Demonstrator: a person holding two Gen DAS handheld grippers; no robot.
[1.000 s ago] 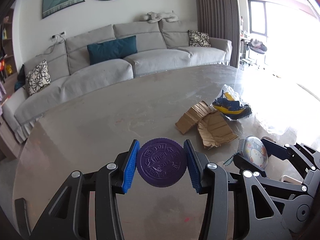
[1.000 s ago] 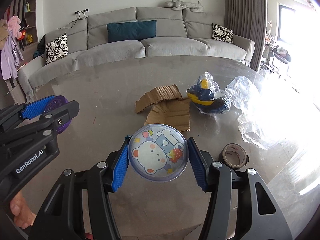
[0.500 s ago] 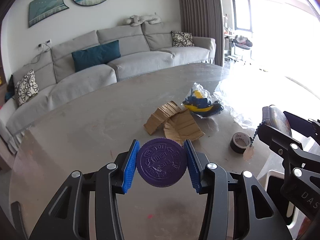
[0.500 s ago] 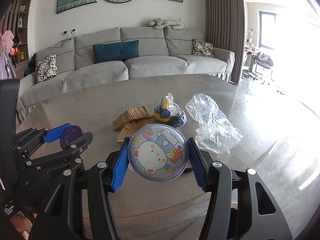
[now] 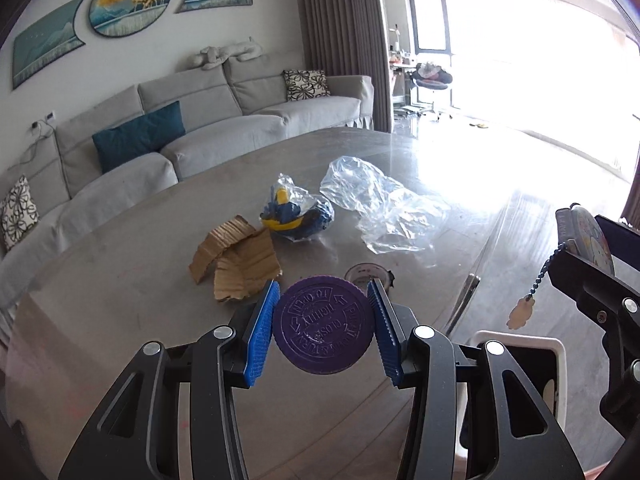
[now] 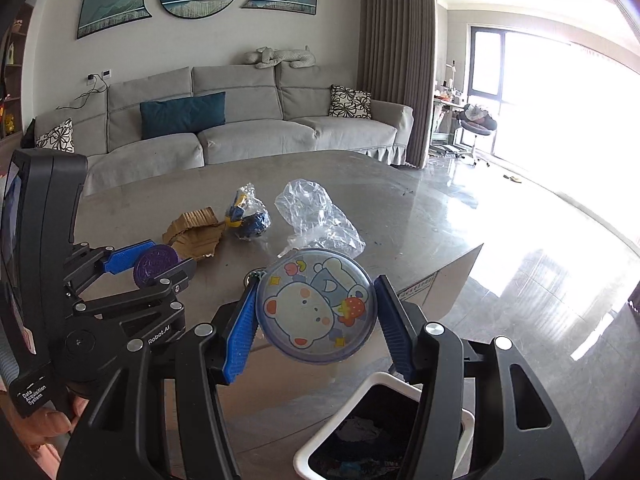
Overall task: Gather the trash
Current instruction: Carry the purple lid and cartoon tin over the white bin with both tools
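Tabletop (image 5: 120, 264), grey stone, holds four loose pieces of trash. One torn corrugated cardboard piece (image 5: 236, 258), folded and lying flat. One small bag with blue and yellow contents (image 5: 296, 214), touching the cardboard's far edge. One crumpled clear plastic bag (image 5: 384, 204), just right of the small bag. One roll of tape (image 5: 366, 272), partly hidden behind the purple cap.

Left gripper (image 5: 323, 324): blue pads clamp one purple screw cap (image 5: 323, 324) by its rim, held above the table's near edge. Embossed writing reads "PUSH DOWN & TURN TO OPEN" and "CLOSE TIGHTLY".

Right gripper (image 6: 316, 306): pads clamp one round tin (image 6: 316, 306) printed with a cartoon bear and a strawberry; a blue bead chain with a small tag (image 5: 520, 316) hangs from it.

One white-rimmed bin (image 6: 384, 436) with a dark liner stands on the floor beside the table, below and just ahead of the right gripper; some contents show inside.

Gripper bodies are marked "Robot.AI" and "Data Acquisition System". Background: one grey sofa (image 6: 248, 128), one teal cushion, two patterned cushions, three wall panels.
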